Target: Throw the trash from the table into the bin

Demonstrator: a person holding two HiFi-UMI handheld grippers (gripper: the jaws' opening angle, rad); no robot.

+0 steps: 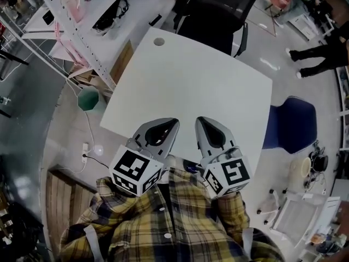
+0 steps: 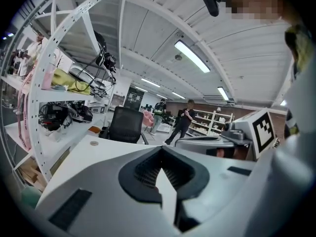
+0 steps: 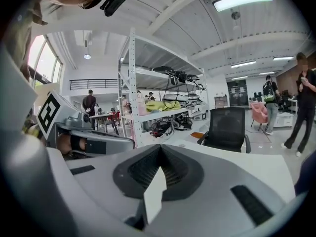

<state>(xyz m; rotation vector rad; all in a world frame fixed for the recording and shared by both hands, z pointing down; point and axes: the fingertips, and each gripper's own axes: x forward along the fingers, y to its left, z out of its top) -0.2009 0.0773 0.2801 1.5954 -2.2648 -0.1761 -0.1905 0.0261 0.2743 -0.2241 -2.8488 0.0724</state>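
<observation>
The white table lies bare in the head view, with no trash on it that I can see. A green bin stands on the floor off its left edge. My left gripper and right gripper hang side by side over the table's near edge, close to my chest, pointing across the table. Both are shut with nothing between the jaws. In the left gripper view the left gripper's jaws meet at the tip. The right gripper's jaws do the same in its own view.
A black office chair stands at the table's far side and a blue chair at its right. A white shelving rack runs along the left. A person's legs show at the far right, and other people stand in the distance.
</observation>
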